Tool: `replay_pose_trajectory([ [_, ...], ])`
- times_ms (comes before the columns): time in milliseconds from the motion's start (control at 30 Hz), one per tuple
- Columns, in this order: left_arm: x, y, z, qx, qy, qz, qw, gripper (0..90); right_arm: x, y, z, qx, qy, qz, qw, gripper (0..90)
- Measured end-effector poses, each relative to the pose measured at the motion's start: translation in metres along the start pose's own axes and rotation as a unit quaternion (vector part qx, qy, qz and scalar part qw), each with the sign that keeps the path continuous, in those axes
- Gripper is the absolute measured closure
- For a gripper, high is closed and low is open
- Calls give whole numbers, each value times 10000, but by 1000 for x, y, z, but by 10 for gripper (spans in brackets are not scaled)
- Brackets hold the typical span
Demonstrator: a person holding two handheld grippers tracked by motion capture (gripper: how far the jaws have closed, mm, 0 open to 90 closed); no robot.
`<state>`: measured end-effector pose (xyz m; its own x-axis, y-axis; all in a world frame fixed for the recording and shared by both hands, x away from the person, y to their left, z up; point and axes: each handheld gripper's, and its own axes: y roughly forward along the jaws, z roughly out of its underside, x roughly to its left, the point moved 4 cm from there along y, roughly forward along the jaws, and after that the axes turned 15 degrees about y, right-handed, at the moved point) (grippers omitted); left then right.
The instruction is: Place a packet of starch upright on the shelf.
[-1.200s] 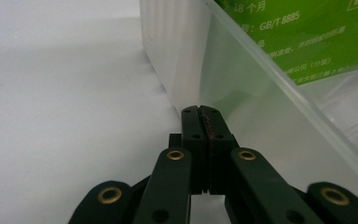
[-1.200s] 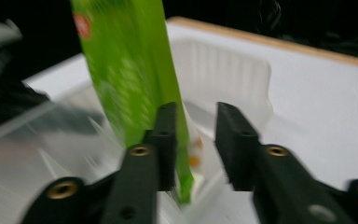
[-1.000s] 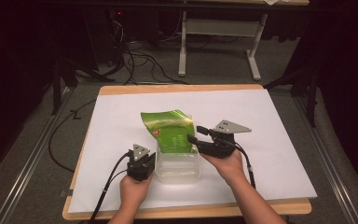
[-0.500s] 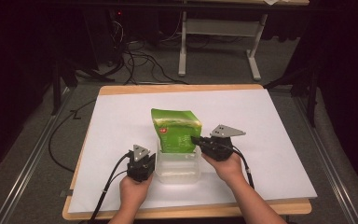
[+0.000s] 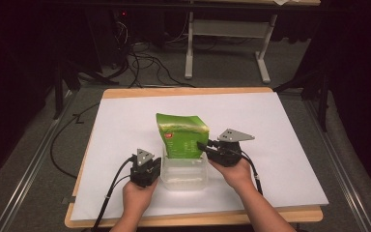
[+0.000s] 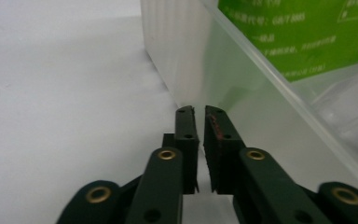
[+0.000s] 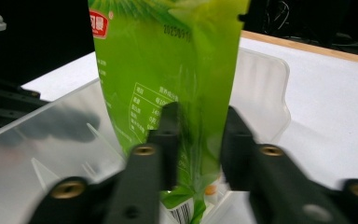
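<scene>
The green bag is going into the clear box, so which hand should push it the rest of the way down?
Probably the right. The right hand-held gripper already pinches the green bag standing in the clear box. The left hand-held gripper, jaws nearly together, sits against the box's outer wall, likely steadying it.

We note the pouch [image 5: 181, 137] as bright green with white printed text, a paler green band near its top and a small red logo patch. The container [image 5: 183, 176] is clear and colourless — frosted where light catches its walls. The tabletop [image 5: 290, 121] carries a white sheet over a light wood edge. Both the left hand-held gripper [image 6: 199, 116] and the right hand-held gripper [image 7: 198, 135] are black with brass-coloured rivets — a grey plate tops each in the high view.
</scene>
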<state>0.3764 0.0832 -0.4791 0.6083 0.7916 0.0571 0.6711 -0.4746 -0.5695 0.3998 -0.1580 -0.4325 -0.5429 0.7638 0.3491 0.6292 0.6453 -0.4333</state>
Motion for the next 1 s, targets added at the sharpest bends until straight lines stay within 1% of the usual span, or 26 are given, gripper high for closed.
replay_pose_trajectory([
  [67,8,-6,-2,-36,19,-102,9999,743,1,-1,0,9,-6,1,10000,513],
  [100,12,-10,-3,-54,23,-154,9999,716,1,-3,0,22,-42,52,10000,463],
  [133,16,-13,-3,-50,6,-190,9998,668,1,-7,-1,25,-65,94,9999,407],
  [167,22,-18,-4,-54,-12,-215,9998,668,1,-7,-1,25,-65,94,9999,407],
  [200,27,-23,-4,-31,9,-229,9997,642,1,-10,-1,-5,-92,78,9999,384],
  [233,36,-30,-4,18,95,-328,9994,615,0,-14,-1,-29,-89,96,9999,365],
  [300,47,-40,-2,44,220,-525,9984,583,-1,-25,-1,-103,-141,181,9997,334],
  [367,61,-49,3,107,232,-642,9976,554,-6,-36,0,-183,-224,361,9989,311],
  [433,74,-58,12,199,184,-644,9976,527,-15,-47,2,-237,-177,518,9982,304],
  [467,78,-61,16,238,195,-659,9974,517,-21,-55,4,-268,-140,605,9977,303],
  [533,86,-67,30,288,243,-693,9969,501,-32,-68,9,-293,-123,794,9963,304],
  [567,88,-69,42,279,262,-677,9970,494,-39,-75,13,-293,-146,931,9951,305],
  [600,89,-70,55,380,212,-593,9973,498,-46,-82,17,-267,-117,1035,9942,305],
  [633,92,-71,59,691,45,-427,9967,538,-53,-89,22,-251,-46,1141,9931,306],
  [667,96,-76,57,593,-87,-391,9974,517,-59,-97,26,-245,-29,1248,9919,306],
  [700,98,-81,54,312,-126,-409,9986,477,-65,-104,29,-250,-16,1340,9907,308],
  [733,101,-88,50,51,-226,-453,9987,486,-69,-108,32,-258,10,1390,9900,310],
  [767,103,-89,49,-1,-312,-462,9984,483,-75,-113,36,-252,83,1444,9892,313],
  [800,104,-88,49,-5,-319,-456,9984,482,-80,-115,38,-241,213,1462,9887,316],
  [867,102,-81,50,137,-165,-462,9987,481,-86,-112,40,-226,412,1448,9883,323],
  [900,100,-78,51,229,-70,-437,9988,476,-87,-109,41,-199,476,1430,9884,326],
  [933,98,-75,51,277,-6,-412,9988,471,-87,-106,41,-151,474,1426,9885,326],
  [1000,94,-73,50,312,41,-414,9986,467,-84,-102,40,-123,385,1436,9888,328],
])
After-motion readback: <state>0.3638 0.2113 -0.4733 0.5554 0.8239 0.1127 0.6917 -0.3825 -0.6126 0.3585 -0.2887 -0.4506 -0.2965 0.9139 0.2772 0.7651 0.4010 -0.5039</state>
